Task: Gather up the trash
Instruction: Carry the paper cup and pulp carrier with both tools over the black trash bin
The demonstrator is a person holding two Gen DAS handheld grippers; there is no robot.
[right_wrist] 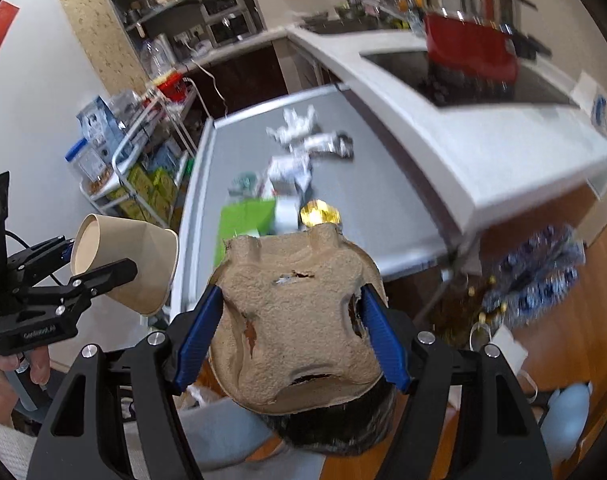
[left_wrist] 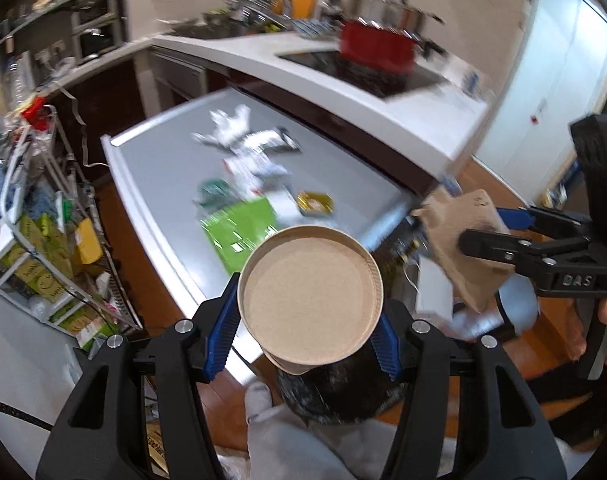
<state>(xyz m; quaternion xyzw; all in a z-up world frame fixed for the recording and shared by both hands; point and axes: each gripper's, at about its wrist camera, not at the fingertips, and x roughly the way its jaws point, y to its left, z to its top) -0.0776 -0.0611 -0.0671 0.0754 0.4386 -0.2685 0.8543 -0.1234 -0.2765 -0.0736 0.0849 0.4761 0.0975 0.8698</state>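
Note:
My left gripper point(left_wrist: 309, 316) is shut on a brown paper cup point(left_wrist: 310, 294), its open mouth facing the camera. The same cup point(right_wrist: 129, 266) shows at the left of the right wrist view, held by the left gripper point(right_wrist: 103, 260). My right gripper point(right_wrist: 293, 334) is shut on a torn brown pulp cup carrier point(right_wrist: 299, 328), which fills the view between the blue pads point(right_wrist: 377, 338). That carrier point(left_wrist: 461, 240) also appears at the right of the left wrist view. More trash lies on the grey table point(left_wrist: 155, 172): crumpled white wrappers point(left_wrist: 239, 132), a green packet point(left_wrist: 241, 228) and a gold wrapper point(left_wrist: 314, 203).
A white kitchen counter point(left_wrist: 343, 92) with a red pot point(left_wrist: 377, 48) on a black hob runs behind the table. A wire rack point(left_wrist: 43, 216) packed with boxes stands to the left. A dark bag or bin point(right_wrist: 335, 428) sits below my grippers on the wooden floor.

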